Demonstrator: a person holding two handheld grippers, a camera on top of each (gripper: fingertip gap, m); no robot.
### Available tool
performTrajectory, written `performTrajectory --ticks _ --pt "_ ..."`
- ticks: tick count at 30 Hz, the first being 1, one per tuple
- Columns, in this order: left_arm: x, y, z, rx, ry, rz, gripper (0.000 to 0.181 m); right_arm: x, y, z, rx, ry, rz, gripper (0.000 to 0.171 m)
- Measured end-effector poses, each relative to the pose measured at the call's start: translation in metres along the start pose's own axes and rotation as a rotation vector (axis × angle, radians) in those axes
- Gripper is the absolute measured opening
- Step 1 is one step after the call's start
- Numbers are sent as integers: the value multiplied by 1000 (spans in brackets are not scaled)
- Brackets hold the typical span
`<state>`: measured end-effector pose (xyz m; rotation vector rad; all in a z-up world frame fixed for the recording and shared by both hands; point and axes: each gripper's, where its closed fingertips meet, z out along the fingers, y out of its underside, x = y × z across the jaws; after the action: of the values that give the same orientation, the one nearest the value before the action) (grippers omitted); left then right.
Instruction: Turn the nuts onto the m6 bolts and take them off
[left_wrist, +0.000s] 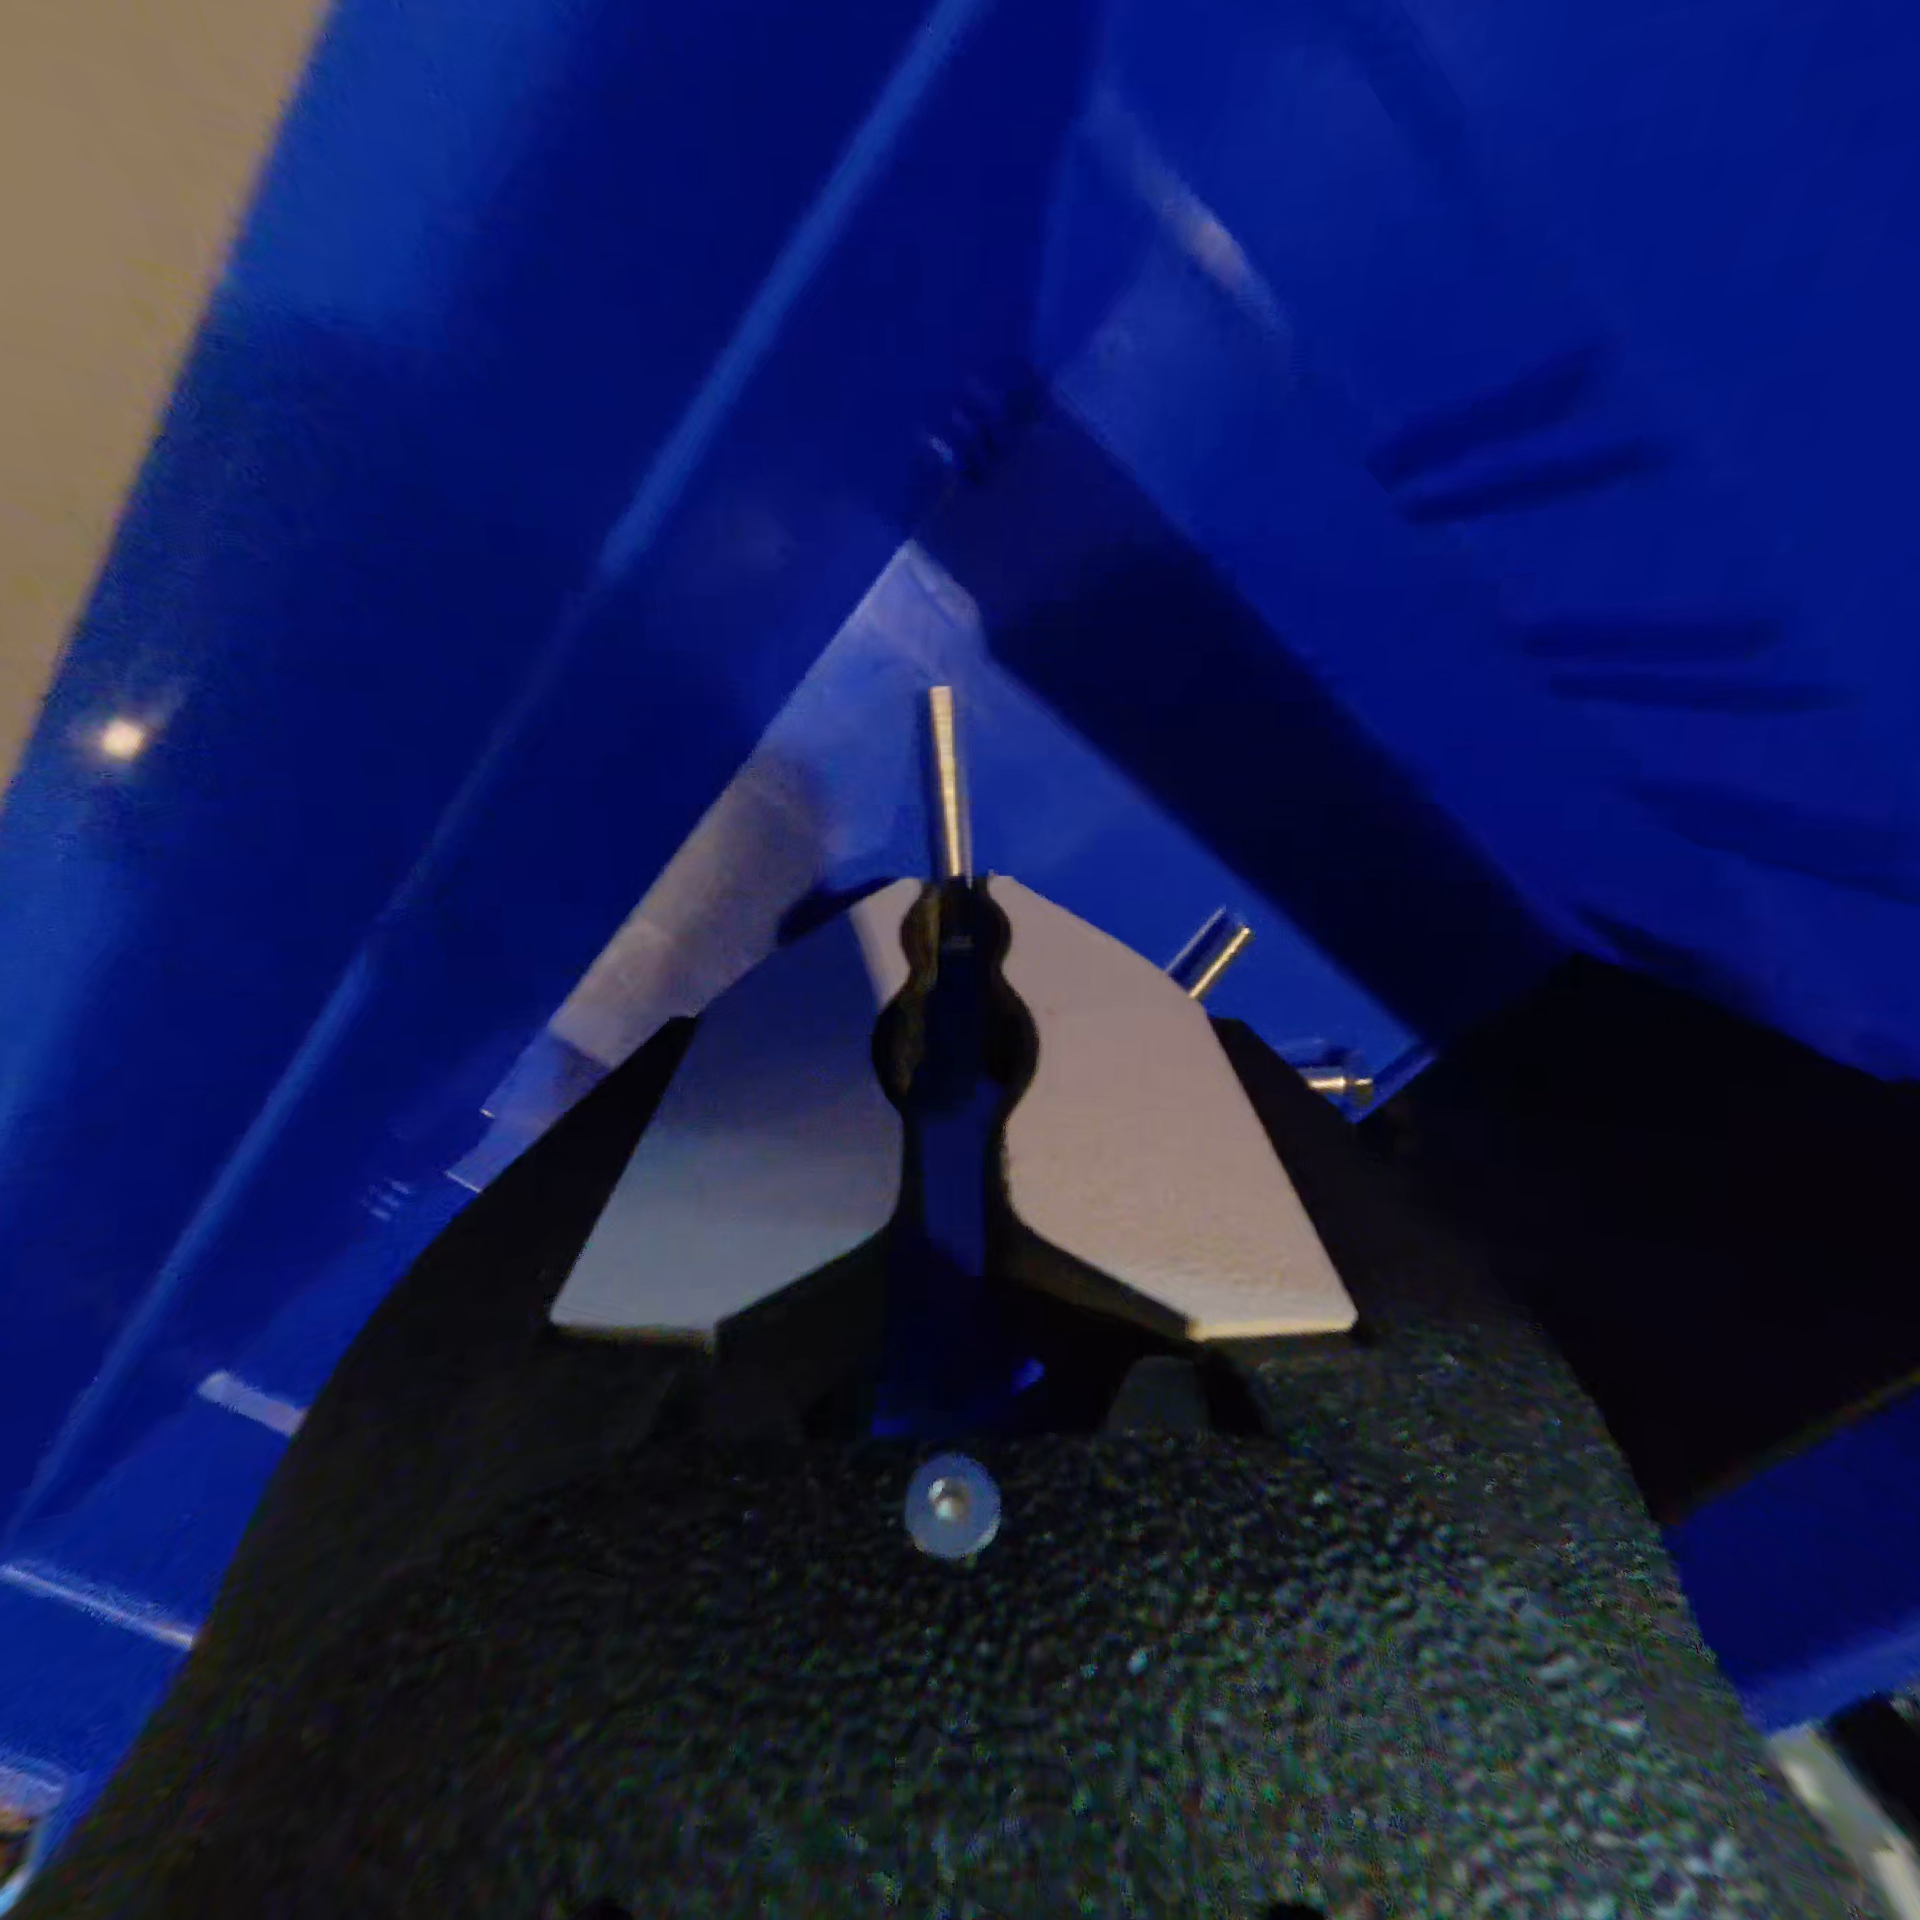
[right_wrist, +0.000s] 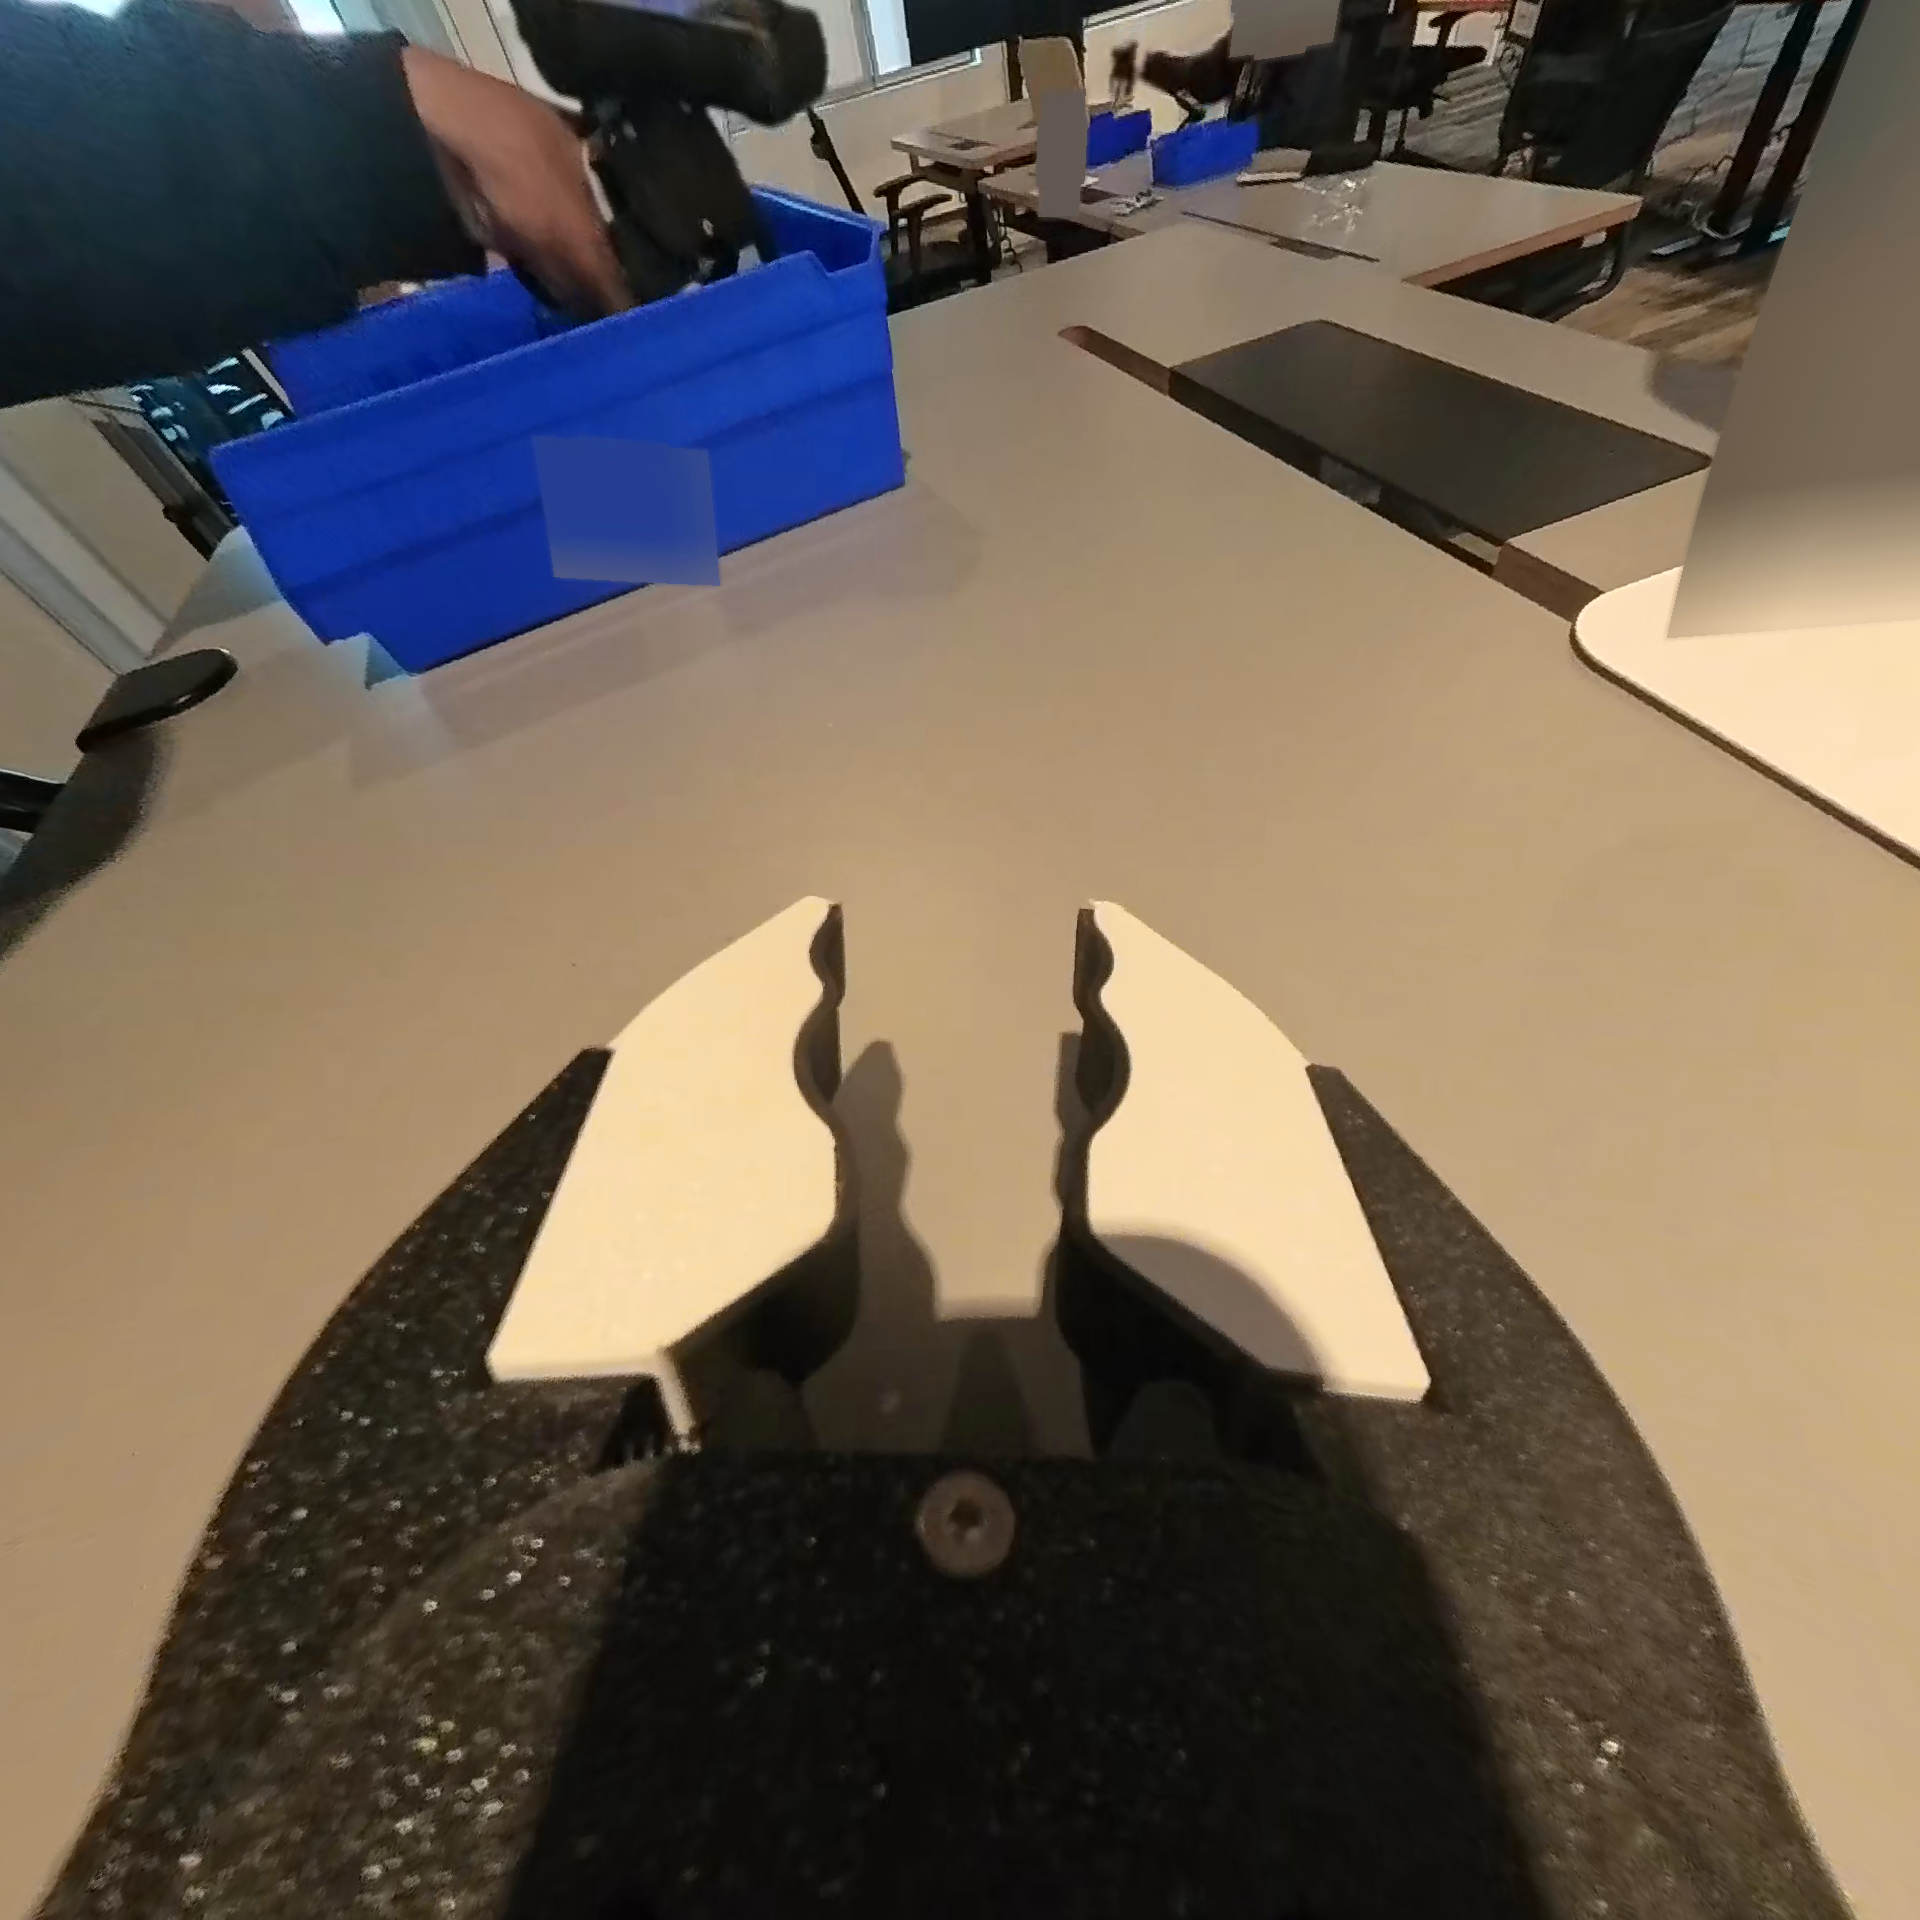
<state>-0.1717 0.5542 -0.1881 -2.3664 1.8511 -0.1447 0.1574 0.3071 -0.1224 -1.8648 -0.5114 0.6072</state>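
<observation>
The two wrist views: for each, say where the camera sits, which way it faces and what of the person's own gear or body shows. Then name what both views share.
Left wrist view: on the left gripper, facing down into a blue bin; its fingers shut on a bolt, with more bolts nearby.
Right wrist view: on the right gripper, open above the grey table, facing across it; the person's sleeve and hand show.
Shared: the blue bin and the left gripper reaching into it.

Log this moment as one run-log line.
left gripper: shut on bolt, inside blue bin | right gripper: open, empty, over table | loose bolts in bin | no nut seen
</observation>
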Motion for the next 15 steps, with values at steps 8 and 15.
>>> performTrajectory --ticks 8,15 --pt "-3 4 -10 -10 -47 -36 6 -5 1 2 -10 -34 -14 43" --pt "31 -66 -137 346 -147 -55 6 -6 -1 3 -2 -59 -12 42"
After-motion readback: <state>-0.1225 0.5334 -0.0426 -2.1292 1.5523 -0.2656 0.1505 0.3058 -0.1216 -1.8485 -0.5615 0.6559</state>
